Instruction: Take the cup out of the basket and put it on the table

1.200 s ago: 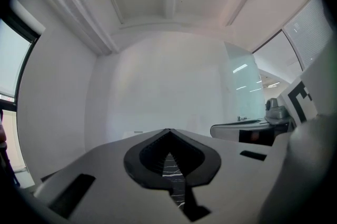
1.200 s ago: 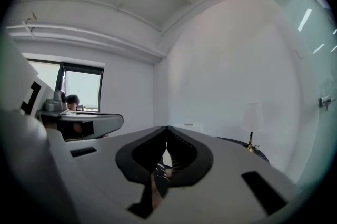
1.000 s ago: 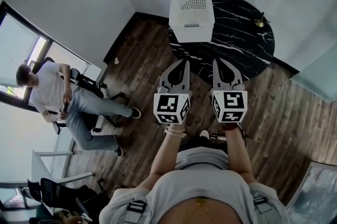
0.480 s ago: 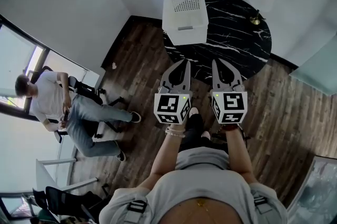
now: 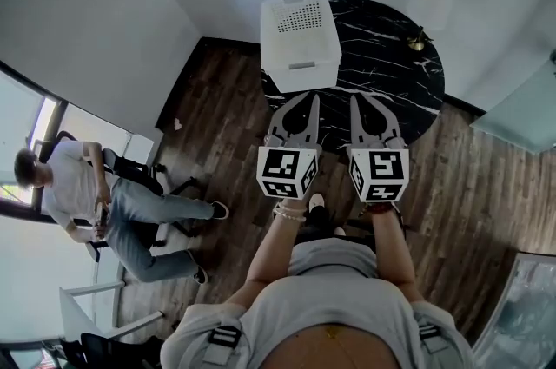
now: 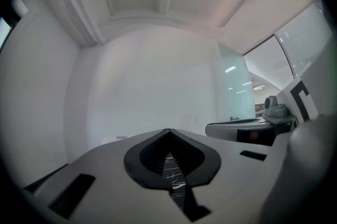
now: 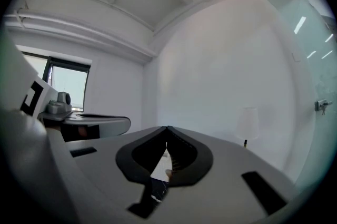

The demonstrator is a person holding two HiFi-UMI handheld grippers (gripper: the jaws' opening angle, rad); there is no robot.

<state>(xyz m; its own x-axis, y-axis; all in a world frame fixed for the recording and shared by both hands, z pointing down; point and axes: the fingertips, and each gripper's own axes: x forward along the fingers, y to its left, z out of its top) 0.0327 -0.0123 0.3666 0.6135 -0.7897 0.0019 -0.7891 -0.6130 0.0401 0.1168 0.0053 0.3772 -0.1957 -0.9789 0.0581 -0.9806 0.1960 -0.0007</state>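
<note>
**Closing in on the table, both grippers shut and empty**

Over the last second the round black table (image 5: 382,89) and the basket on it have drawn nearer in the head view. The gripper tips, which were short of the table, now reach over its near edge. I judge this to be the approach: no reach into the basket has begun.

Counted, largest first:
- One table.
- One seated person (image 5: 78,194), well away to the left.
- One white basket (image 5: 300,42), at the table's near-left edge.
- Two grippers: the left gripper (image 5: 310,100) and the right gripper (image 5: 356,100), each with its fingers pressed together on nothing.
- One small lamp (image 5: 432,1), at the far right edge.
- No cup shows; it is presumably hidden inside the basket.
</note>
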